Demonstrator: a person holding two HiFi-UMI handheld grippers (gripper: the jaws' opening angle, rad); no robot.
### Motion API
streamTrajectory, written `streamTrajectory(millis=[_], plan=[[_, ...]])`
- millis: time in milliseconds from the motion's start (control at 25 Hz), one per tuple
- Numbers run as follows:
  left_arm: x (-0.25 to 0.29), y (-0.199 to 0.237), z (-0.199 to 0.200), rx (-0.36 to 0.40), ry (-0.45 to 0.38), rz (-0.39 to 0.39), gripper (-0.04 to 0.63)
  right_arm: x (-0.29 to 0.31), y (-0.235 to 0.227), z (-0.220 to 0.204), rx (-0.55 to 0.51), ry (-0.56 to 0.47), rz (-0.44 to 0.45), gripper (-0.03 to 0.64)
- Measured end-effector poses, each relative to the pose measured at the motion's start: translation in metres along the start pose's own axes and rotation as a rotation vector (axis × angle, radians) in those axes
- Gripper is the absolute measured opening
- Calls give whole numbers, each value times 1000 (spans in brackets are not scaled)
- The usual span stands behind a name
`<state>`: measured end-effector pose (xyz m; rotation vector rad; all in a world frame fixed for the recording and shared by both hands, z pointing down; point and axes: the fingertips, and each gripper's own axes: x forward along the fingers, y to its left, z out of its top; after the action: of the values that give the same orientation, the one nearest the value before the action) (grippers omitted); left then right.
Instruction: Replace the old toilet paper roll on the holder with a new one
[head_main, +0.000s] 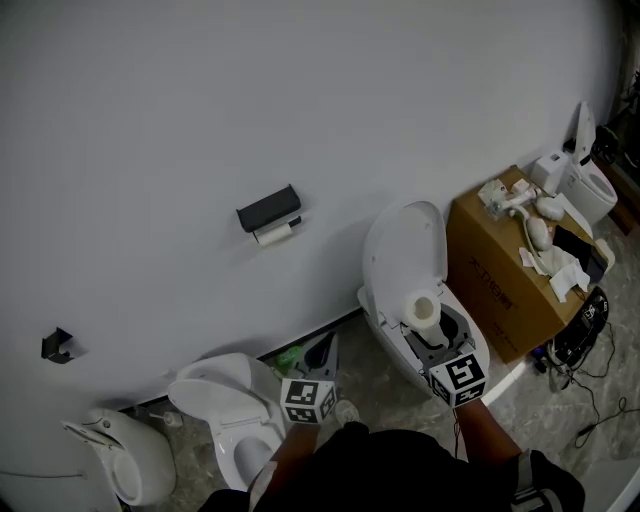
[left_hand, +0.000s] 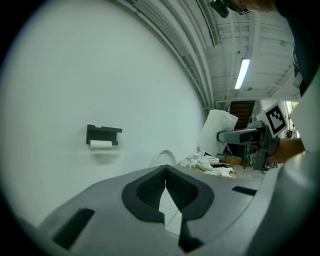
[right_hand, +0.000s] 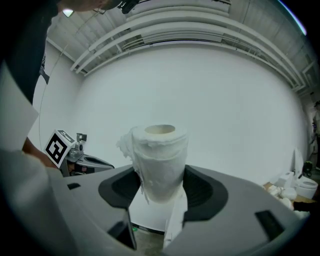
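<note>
Although the left gripper (left_hand: 165, 176) has its jaws pressed together with nothing between them, the right gripper (right_hand: 160, 186) stands wide, its dark pads clamped against the sides of the new toilet paper roll (right_hand: 161, 156). That roll stands upright between the jaws with its hollow core facing up, and a ragged loose edge of paper hangs down the side nearer the left gripper. The two grippers are held side by side, both pointing towards the white wall (head_main: 200, 110), each showing at the edge of the other's view.

Just beyond the right gripper's tips, a white toilet (head_main: 405, 250) stands with its lid raised against the wall. A second toilet (head_main: 235, 415) sits below and beside the left gripper.

Farther ahead of the left gripper, a little to its left and well apart from both tools, the dark holder (head_main: 268, 208) is fixed to the wall. The old roll (head_main: 275, 233), thin and nearly used up, lies level just beneath the holder's cover.

Off to the right gripper's far side, a cardboard box (head_main: 495, 285) stands by the wall with crumpled white items on top.
</note>
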<state>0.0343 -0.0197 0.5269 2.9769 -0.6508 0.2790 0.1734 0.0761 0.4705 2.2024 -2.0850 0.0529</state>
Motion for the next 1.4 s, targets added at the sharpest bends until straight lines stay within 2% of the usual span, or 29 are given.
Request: streamTrajectory(millis=[400,600,1000,1240,1400], plan=[[35,84,30,25,-32,45,8,99,6,17,-7,7,48,258],[44,129,38,37,-45,64,7,149,10,30,-12,-27,44,258],[44,200,43,56,-56,80,8,226,33,37,-12,-15,61,258],[51,229,38,129,-36,95,7,266,42,34,6,-13,76,258],[65,235,39,221,-8,94,8,288,46,32,15,0,110,258]])
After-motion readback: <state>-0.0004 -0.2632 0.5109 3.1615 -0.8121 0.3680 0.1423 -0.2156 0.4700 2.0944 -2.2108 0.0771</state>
